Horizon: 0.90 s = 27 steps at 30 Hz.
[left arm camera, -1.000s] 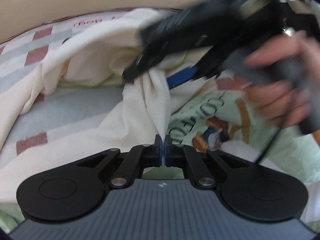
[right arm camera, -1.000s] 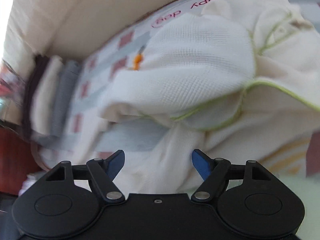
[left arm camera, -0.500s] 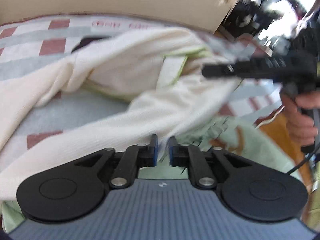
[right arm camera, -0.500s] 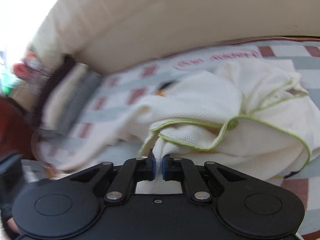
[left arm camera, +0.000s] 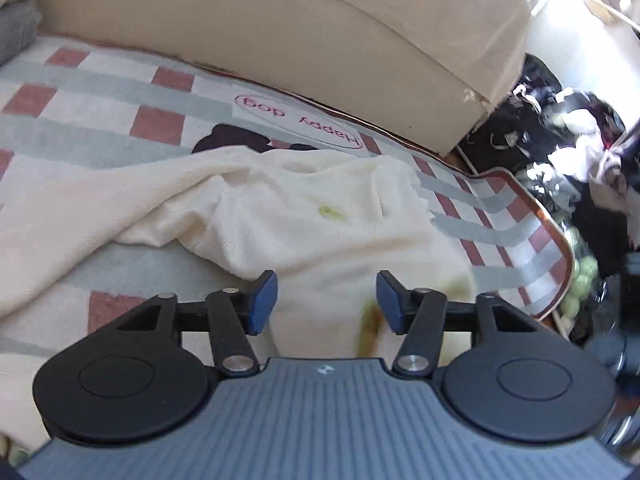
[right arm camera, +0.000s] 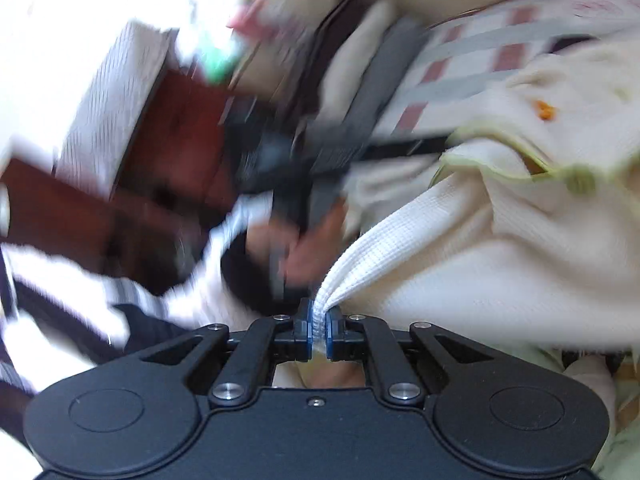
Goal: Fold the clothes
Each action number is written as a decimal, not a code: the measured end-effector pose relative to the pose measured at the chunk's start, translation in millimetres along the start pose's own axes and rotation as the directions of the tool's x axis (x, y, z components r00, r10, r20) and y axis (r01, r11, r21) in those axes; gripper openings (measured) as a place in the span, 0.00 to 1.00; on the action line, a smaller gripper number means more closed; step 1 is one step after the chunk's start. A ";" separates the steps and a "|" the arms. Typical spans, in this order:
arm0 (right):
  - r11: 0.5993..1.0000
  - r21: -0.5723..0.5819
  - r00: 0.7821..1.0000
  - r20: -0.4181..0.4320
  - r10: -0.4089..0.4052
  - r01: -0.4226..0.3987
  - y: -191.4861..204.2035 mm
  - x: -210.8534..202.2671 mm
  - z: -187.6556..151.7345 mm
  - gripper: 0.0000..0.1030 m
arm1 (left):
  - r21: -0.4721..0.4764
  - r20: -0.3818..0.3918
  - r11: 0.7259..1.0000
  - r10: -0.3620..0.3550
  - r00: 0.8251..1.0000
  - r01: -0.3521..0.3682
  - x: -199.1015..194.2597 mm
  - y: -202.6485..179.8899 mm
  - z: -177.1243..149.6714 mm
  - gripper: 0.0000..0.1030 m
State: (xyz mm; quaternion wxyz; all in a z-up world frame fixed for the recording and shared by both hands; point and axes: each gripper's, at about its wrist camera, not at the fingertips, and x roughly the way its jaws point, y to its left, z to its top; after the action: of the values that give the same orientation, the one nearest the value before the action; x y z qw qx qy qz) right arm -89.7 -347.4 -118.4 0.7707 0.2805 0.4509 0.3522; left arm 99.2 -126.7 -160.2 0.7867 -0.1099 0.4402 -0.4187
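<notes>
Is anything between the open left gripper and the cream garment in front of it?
Nothing visible. The left gripper is open with the cream garment lying directly ahead on the checked blanket, no object between them. The right gripper is shut on a fold of the same garment.

1. Left gripper (left arm camera: 326, 300): jaws spread wide, the blue pads well apart, nothing between them.
2. Right gripper (right arm camera: 318, 334): jaws closed tight, a bunched fold of cream cloth (right arm camera: 460, 272) pinched between the blue pads.
3. In the right wrist view the left gripper shows from the side, blurred, with the person's hand (right arm camera: 308, 248) wrapped around its handle.
4. A striped sleeve (right arm camera: 132, 292) runs from that hand toward the lower left, also blurred.
</notes>
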 end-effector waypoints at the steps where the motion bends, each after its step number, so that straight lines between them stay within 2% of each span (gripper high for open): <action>1: 0.998 -0.009 0.997 -0.045 -0.059 0.058 -1.2 8.2 2.0 0.08 | -0.032 -0.011 1.000 0.000 1.000 -0.001 1.6 6.2 0.1 0.57; 2: 0.995 0.025 0.993 -0.071 -0.092 0.094 -9.7 13.6 4.8 0.08 | -0.063 -0.021 0.998 0.000 1.000 -0.001 3.2 12.4 0.2 0.57; 3: 0.993 0.062 0.993 -0.076 -0.092 0.097 -18.5 15.6 6.8 0.08 | -0.084 -0.038 0.997 -0.005 0.999 0.001 6.3 15.8 -0.5 0.57; 5: 0.994 0.087 0.996 -0.069 -0.062 0.068 -25.9 15.5 8.0 0.08 | -0.108 -0.072 0.994 -0.010 0.997 0.002 11.6 19.8 -3.2 0.57; 9: 1.000 0.007 0.995 -0.100 0.014 -0.013 1.1 25.8 8.4 0.09 | -0.065 -0.143 0.998 -0.018 0.990 0.009 20.5 16.9 -9.4 0.57; 12: 0.998 0.037 0.991 -0.123 0.049 -0.045 -0.1 29.3 11.9 0.11 | 0.014 -0.218 0.999 -0.034 0.975 0.038 30.9 4.5 -15.0 0.54; 13: 0.997 0.072 0.991 -0.129 0.047 -0.037 -6.1 29.5 10.2 0.12 | 0.084 -0.236 0.996 0.040 0.971 -0.021 35.9 -3.6 -18.6 0.50; 14: 0.994 0.107 0.990 -0.136 0.045 -0.030 -12.0 29.6 8.4 0.13 | 0.154 -0.249 0.985 0.115 0.962 -0.078 40.8 -11.8 -22.2 0.38; 15: 0.990 0.142 0.989 -0.143 0.043 -0.022 -17.9 29.8 6.6 0.15 | 0.258 -0.237 0.957 0.197 0.951 -0.134 44.6 -20.5 -28.8 0.30; 17: 0.978 0.210 0.987 -0.156 0.040 -0.006 -29.8 30.1 3.1 0.20 | 0.331 -0.228 0.928 0.253 0.940 -0.170 47.2 -26.9 -36.5 0.24; 19: 0.987 0.158 0.989 -0.145 -0.009 0.033 -19.7 22.7 5.9 0.31 | 0.299 -0.224 0.938 0.246 0.943 -0.174 41.8 -22.7 -31.9 0.20; 21: 0.994 0.085 0.992 -0.114 -0.058 0.068 -4.8 11.8 11.3 0.37 | 0.283 -0.207 0.940 0.255 0.944 -0.192 34.6 -19.5 -25.6 0.20; 23: 0.994 0.045 0.995 -0.036 -0.093 0.095 4.0 -5.8 19.8 0.40 | 0.308 -0.159 0.917 0.313 0.936 -0.254 29.3 -18.3 -19.2 0.20; 25: 0.989 0.047 0.988 0.065 -0.143 0.140 2.8 -28.4 28.3 0.51 | 0.319 -0.130 0.893 0.374 0.918 -0.318 29.0 -14.9 -14.9 0.33; 26: 0.983 0.068 0.976 0.125 -0.180 0.173 -3.6 -42.1 31.0 0.56 | 0.281 -0.150 0.911 0.351 0.924 -0.301 30.8 -10.1 -14.8 0.44; 27: 0.970 0.104 0.955 0.180 -0.237 0.221 -14.7 -56.9 31.8 0.59 | 0.242 -0.170 0.928 0.328 0.929 -0.283 32.7 -5.3 -14.6 0.46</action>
State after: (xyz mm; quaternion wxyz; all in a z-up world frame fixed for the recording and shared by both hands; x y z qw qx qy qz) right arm -76.7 -405.0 -87.3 0.8338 0.2903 0.4186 0.2128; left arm 93.3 -151.9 -185.6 0.7995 0.0896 0.4838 -0.3445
